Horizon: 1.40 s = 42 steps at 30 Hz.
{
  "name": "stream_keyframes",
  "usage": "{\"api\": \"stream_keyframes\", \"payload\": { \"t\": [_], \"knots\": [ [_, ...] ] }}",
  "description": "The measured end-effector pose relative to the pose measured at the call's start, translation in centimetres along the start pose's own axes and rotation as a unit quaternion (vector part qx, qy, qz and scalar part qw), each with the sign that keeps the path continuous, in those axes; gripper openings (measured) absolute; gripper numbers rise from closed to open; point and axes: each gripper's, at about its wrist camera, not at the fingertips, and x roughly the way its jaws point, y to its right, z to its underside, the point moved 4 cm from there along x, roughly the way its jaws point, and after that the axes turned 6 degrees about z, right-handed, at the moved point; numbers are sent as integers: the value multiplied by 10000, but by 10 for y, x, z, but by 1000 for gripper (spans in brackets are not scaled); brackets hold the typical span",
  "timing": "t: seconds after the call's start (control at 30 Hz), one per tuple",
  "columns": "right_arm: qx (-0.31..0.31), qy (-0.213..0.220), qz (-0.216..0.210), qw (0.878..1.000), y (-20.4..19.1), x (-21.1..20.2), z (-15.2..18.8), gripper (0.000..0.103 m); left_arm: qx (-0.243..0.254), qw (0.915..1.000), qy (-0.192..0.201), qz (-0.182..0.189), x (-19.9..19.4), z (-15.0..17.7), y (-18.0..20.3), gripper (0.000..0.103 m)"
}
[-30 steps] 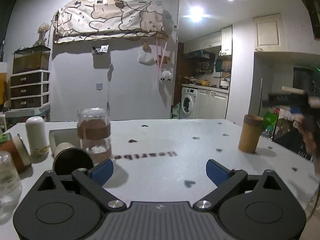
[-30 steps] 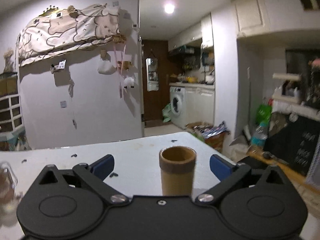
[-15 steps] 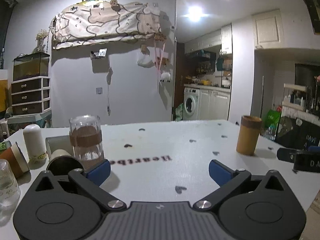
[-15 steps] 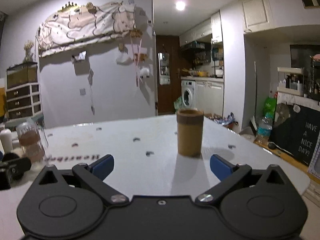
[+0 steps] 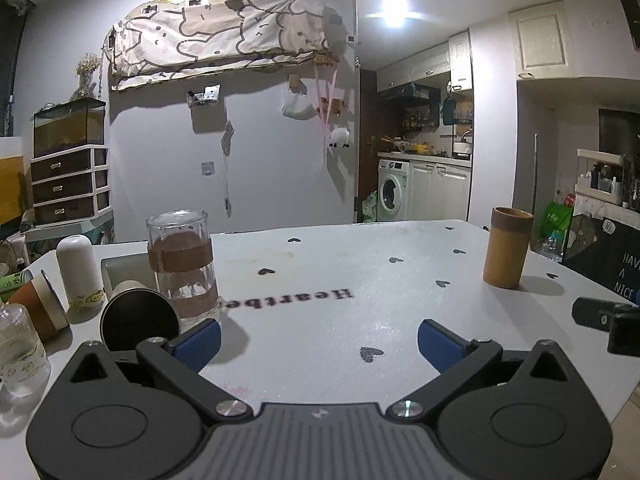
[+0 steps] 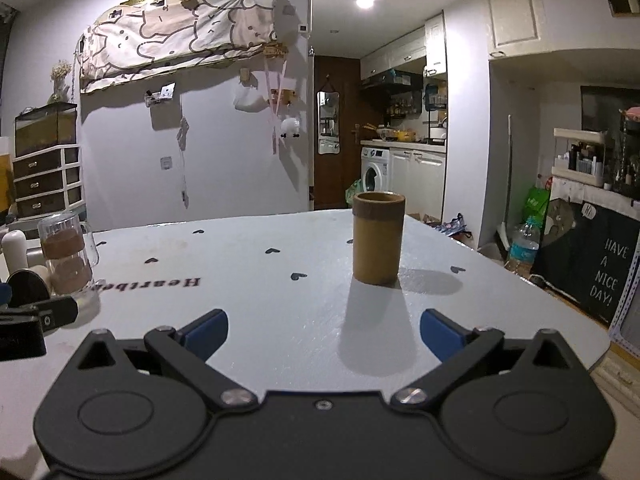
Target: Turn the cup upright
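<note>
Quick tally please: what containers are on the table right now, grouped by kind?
Tan cylinder cup, upright: 1
Glass mug with brown bands: 1
Cups lying on their sides: 2
White bottle: 1
Clear bottle: 1
Total: 6

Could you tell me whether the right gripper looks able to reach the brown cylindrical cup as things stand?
Probably yes. The right gripper is open and faces the brown cylindrical cup, which stands upright straight ahead, with only bare table between them.
</note>
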Motion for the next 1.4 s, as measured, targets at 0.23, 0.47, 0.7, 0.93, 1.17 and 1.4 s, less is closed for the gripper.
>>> {"api": "stream_keyframes", "payload": {
  "t": [0.23,0.47,0.7,0.93,1.17,1.4],
  "knots": [
    [-10,-27,7,10000,0,-1,-2,103,-32,10000,-41,-34,1,1,-2,103],
    [-5,-51,31,10000,0,0,-2,103,-23,10000,-69,-20,1,1,-1,103],
    [-42,-73,25,10000,-2,1,-2,103,-29,10000,-75,-15,2,1,-1,103],
    [-30,-76,8,10000,-3,2,-2,103,-29,10000,-84,-13,3,1,-1,103],
    [-49,-72,-5,10000,-4,1,-1,103,-31,10000,-83,-15,3,1,-1,103],
    [-56,-75,-14,10000,-4,0,-1,103,-34,10000,-82,-13,3,1,-1,103]
  ]
}}
